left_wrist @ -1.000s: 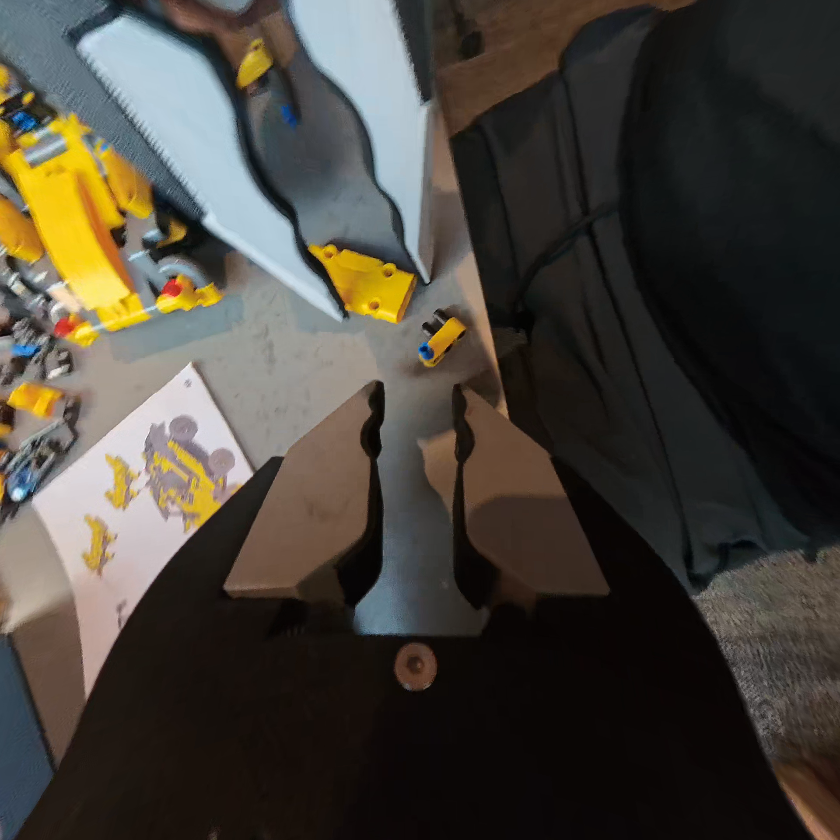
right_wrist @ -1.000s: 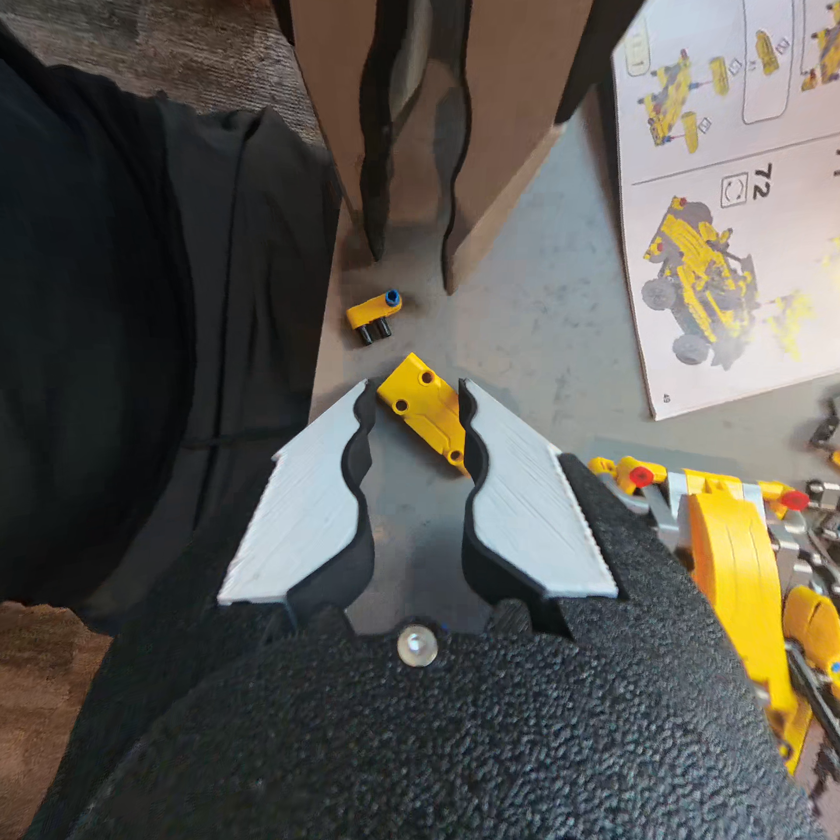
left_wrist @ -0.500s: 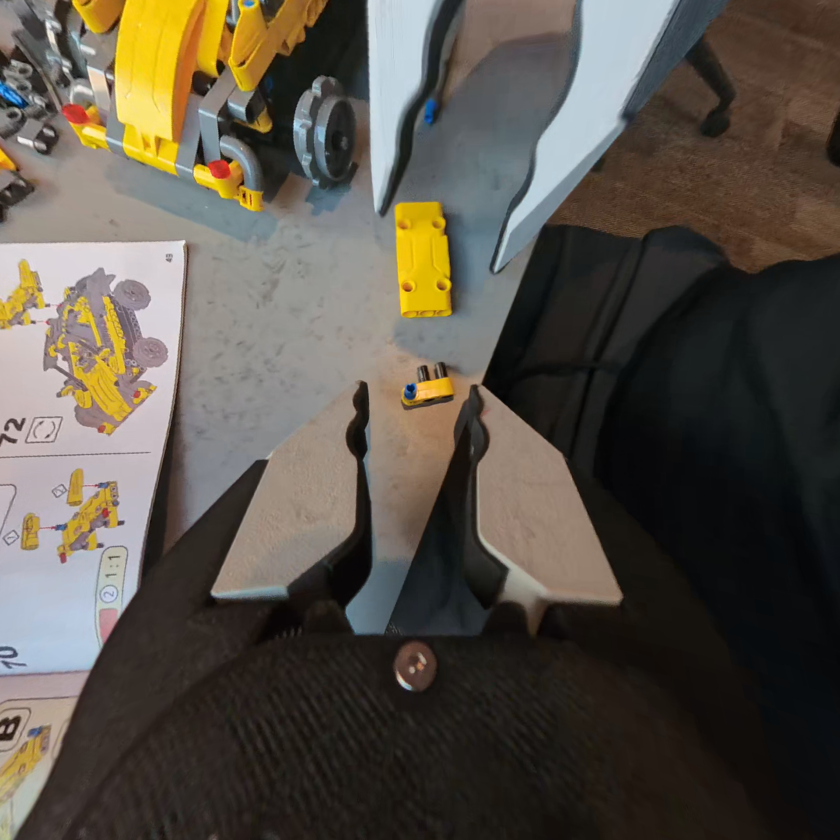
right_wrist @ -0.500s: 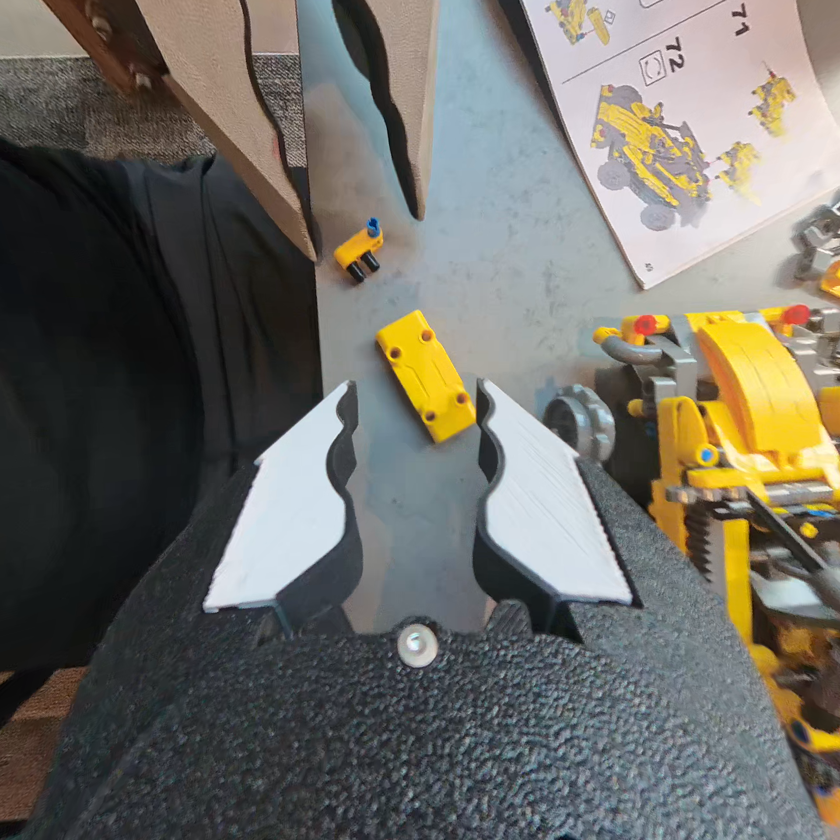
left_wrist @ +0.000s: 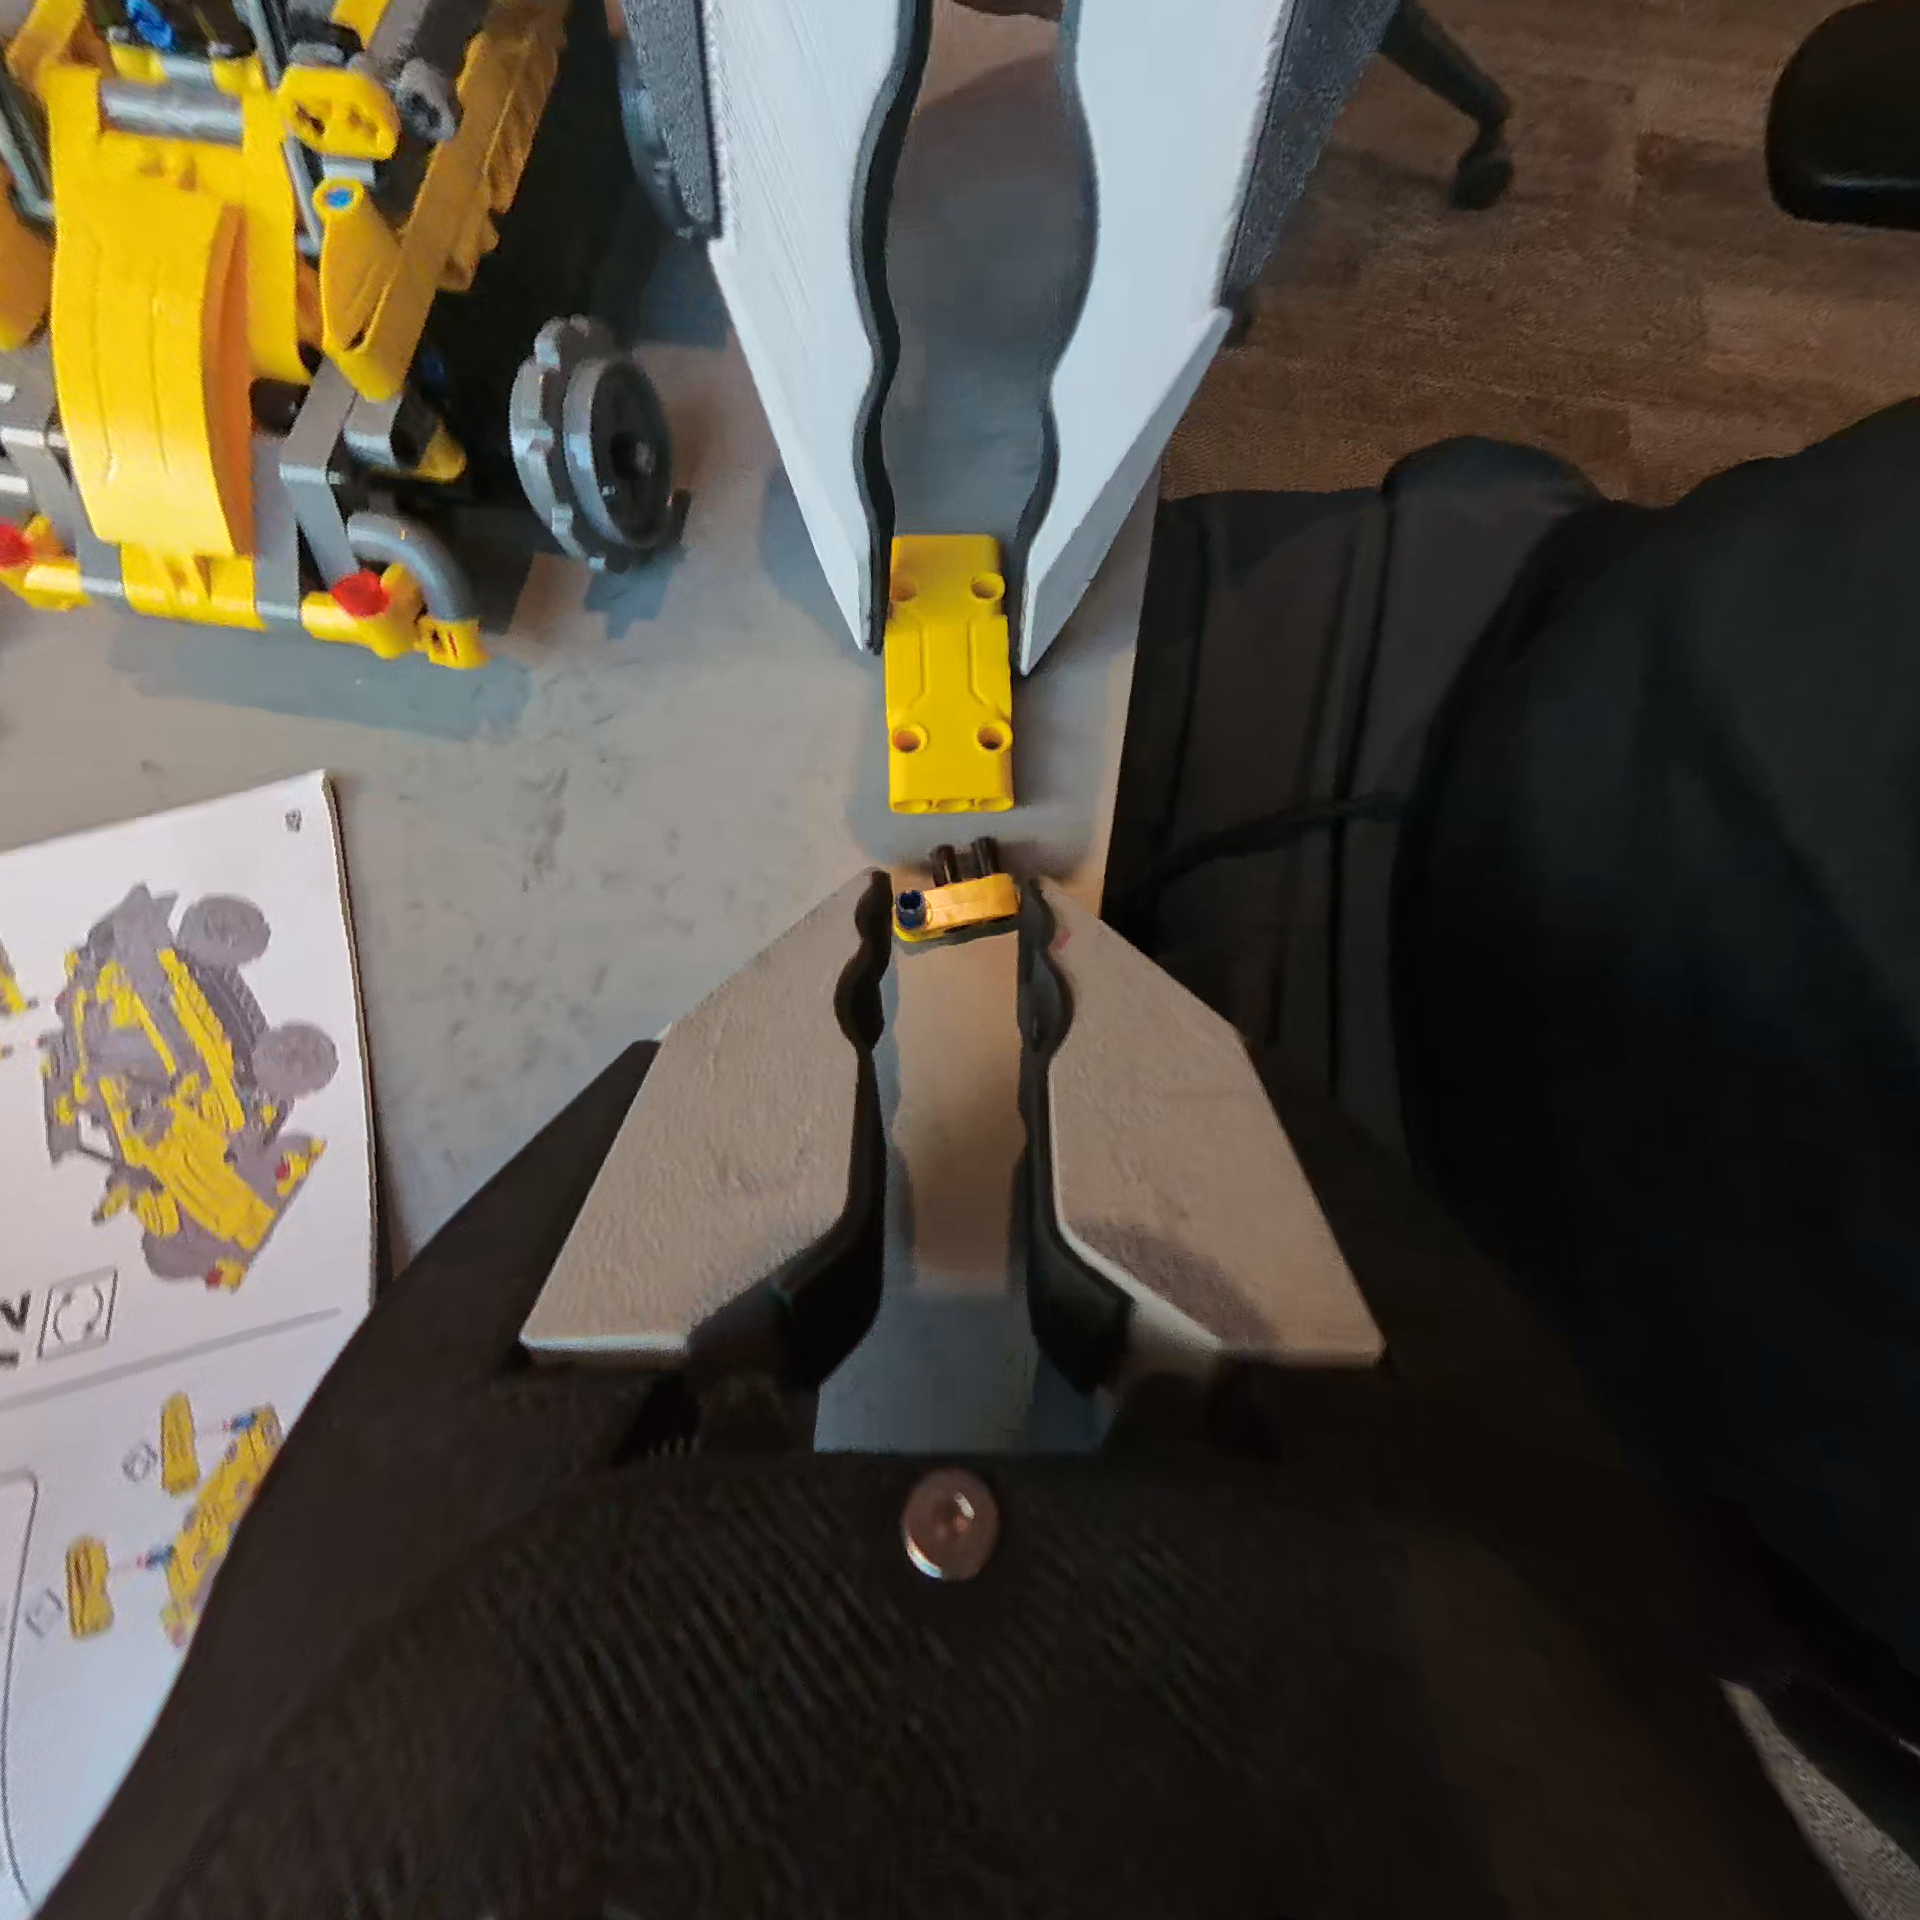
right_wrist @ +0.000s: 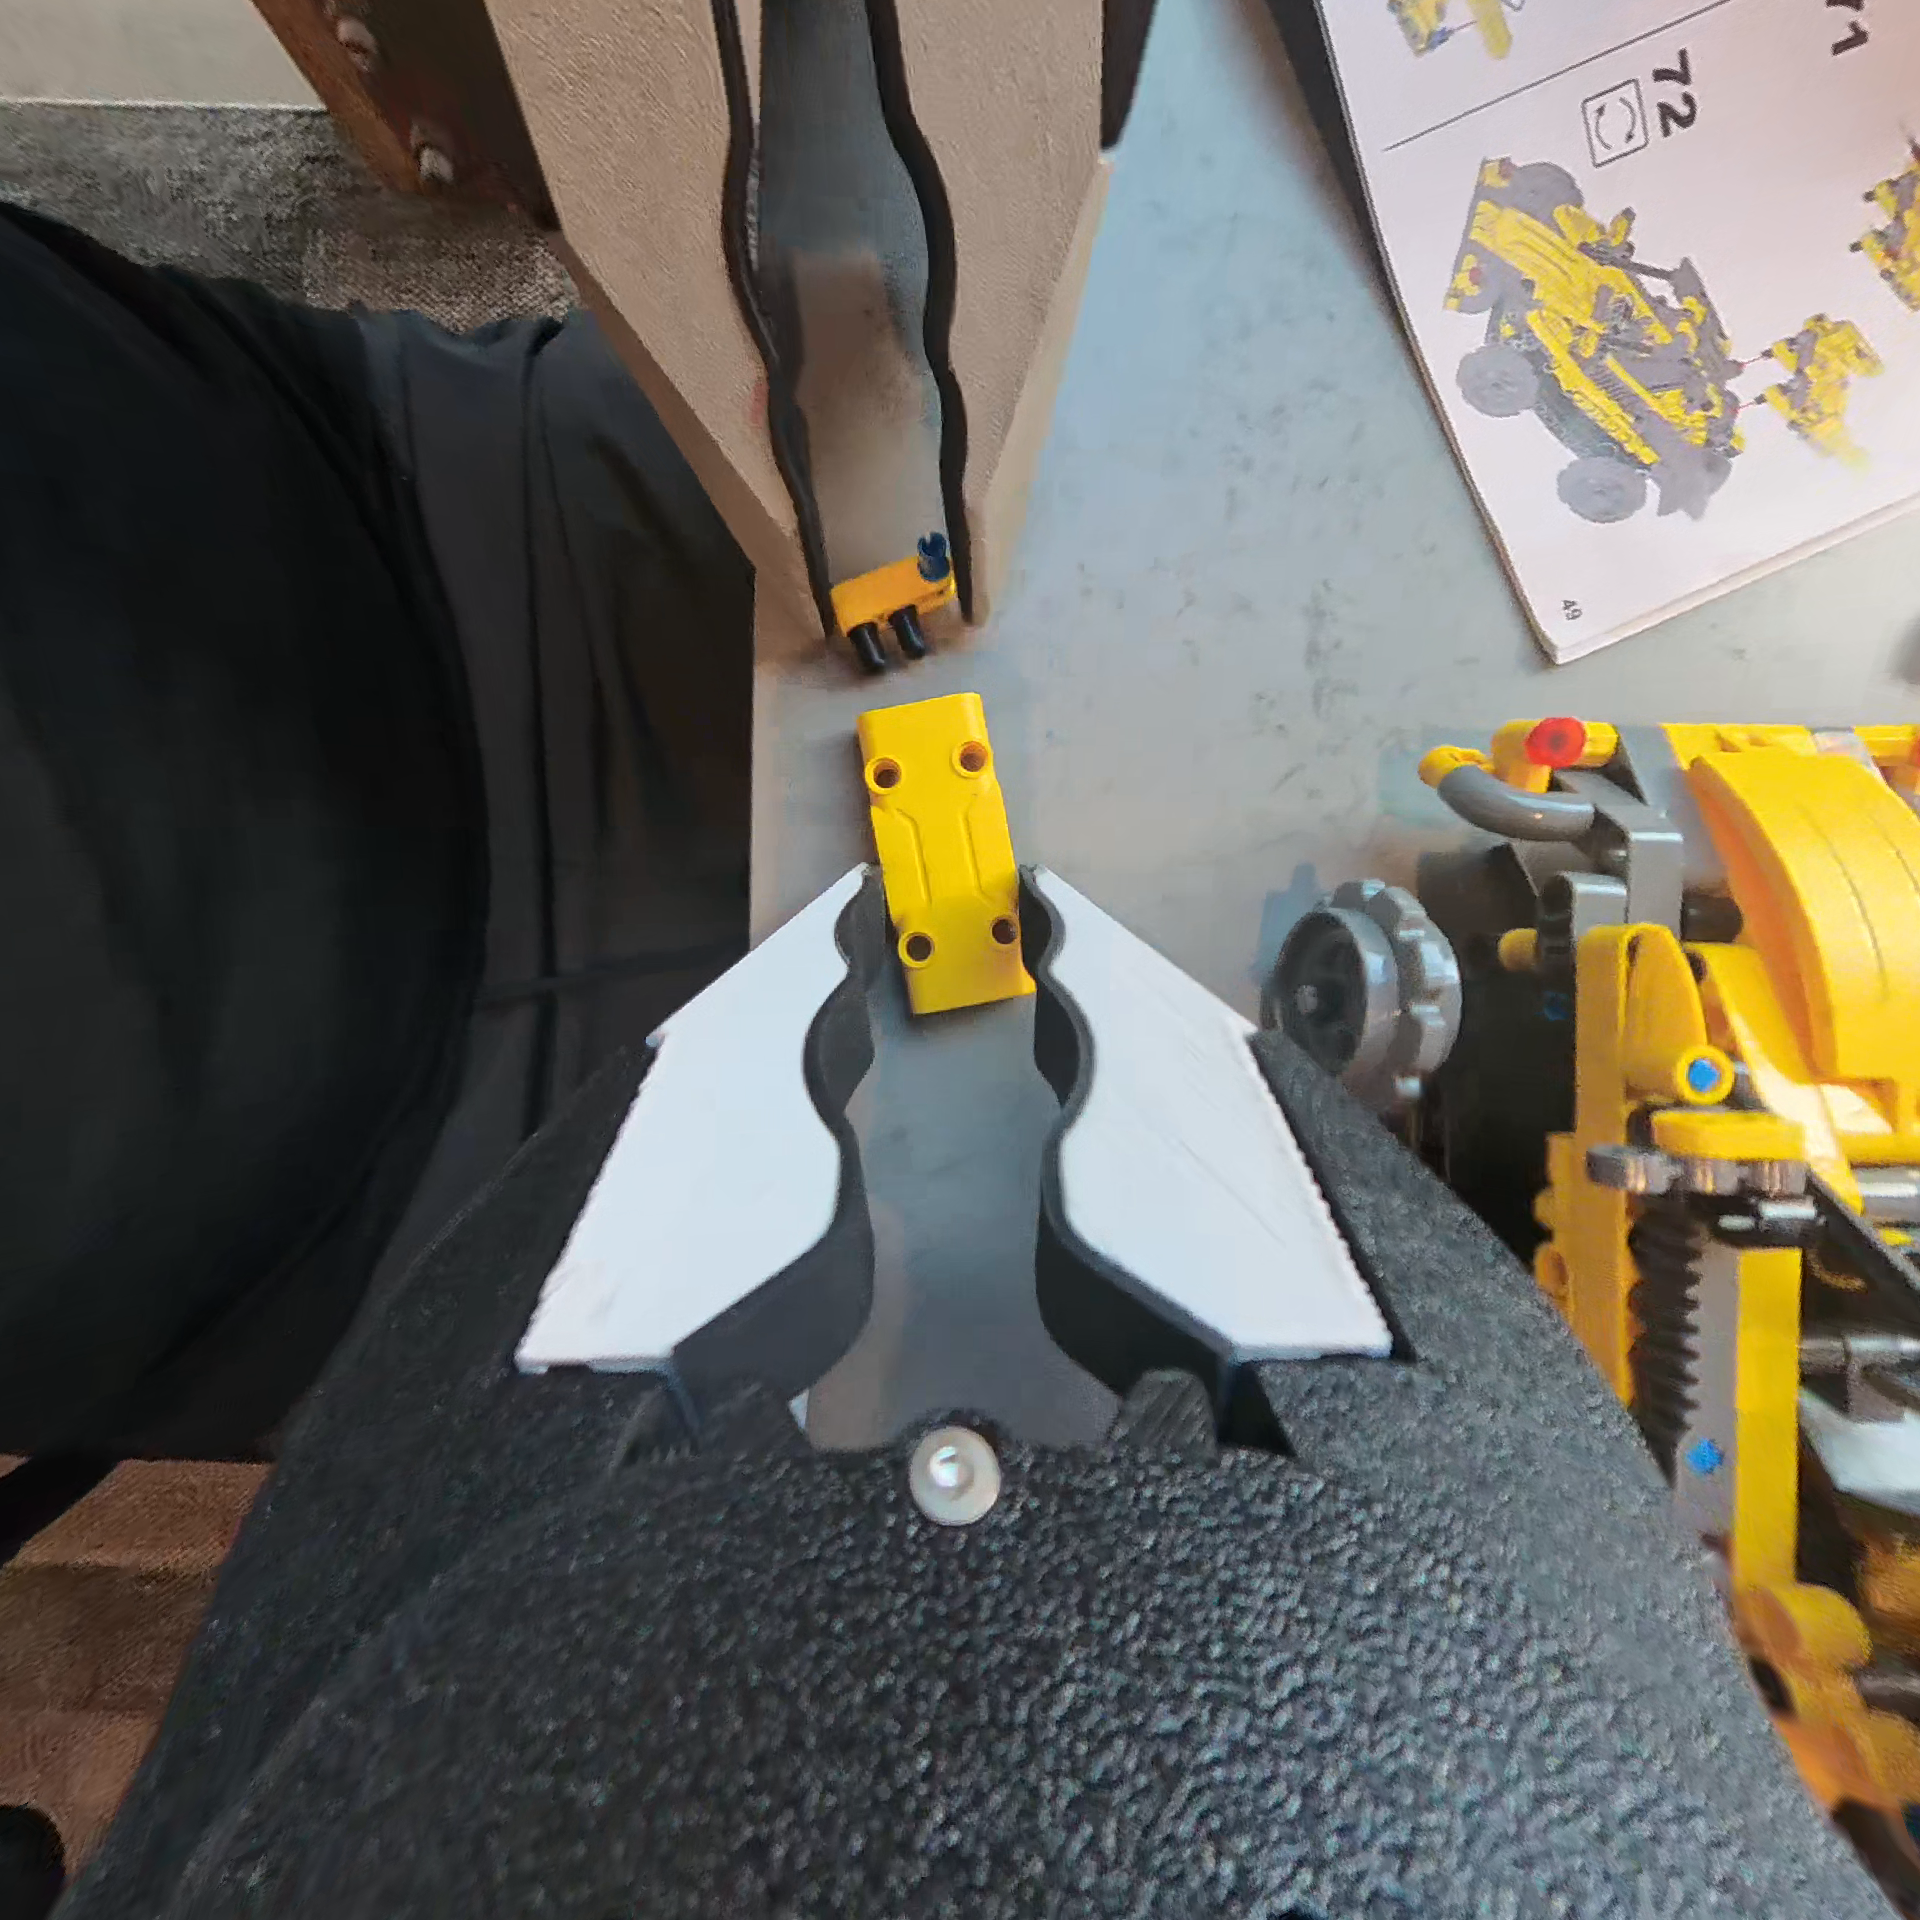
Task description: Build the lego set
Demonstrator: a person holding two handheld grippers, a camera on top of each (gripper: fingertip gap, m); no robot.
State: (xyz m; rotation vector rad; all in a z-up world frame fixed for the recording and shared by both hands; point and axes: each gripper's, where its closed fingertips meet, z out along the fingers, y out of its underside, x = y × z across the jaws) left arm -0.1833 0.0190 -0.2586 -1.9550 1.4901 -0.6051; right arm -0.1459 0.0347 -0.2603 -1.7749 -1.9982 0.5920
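Note:
A small yellow connector [left_wrist: 961, 906] with two black pins and a blue pin lies on the grey table [left_wrist: 623, 883] near its edge. My left gripper [left_wrist: 956, 899] has closed its beige fingers on it from both sides. A flat yellow panel [right_wrist: 940, 831] with four holes lies just beyond it. My right gripper [right_wrist: 945, 878] has its white fingers closed on the panel's near end. The two grippers face each other tip to tip. The right gripper [left_wrist: 948, 644] and panel [left_wrist: 951, 707] show in the left wrist view. The left gripper [right_wrist: 899, 623] and connector [right_wrist: 894, 594] show in the right wrist view.
A large yellow and grey brick-built vehicle [left_wrist: 208, 364] with a grey gear wheel [left_wrist: 603, 457] stands close beside the right gripper [right_wrist: 1766, 1039]. An open instruction booklet [left_wrist: 187, 1091] lies on the table. A person's dark clothing [left_wrist: 1558, 935] is at the table edge. My hands' fingertips stand some 5 cm from each other.
Both grippers have moved in toward each other and narrowed their jaws. The left one now clasps the small connector and the right one clasps the yellow panel, which has turned in line with it.

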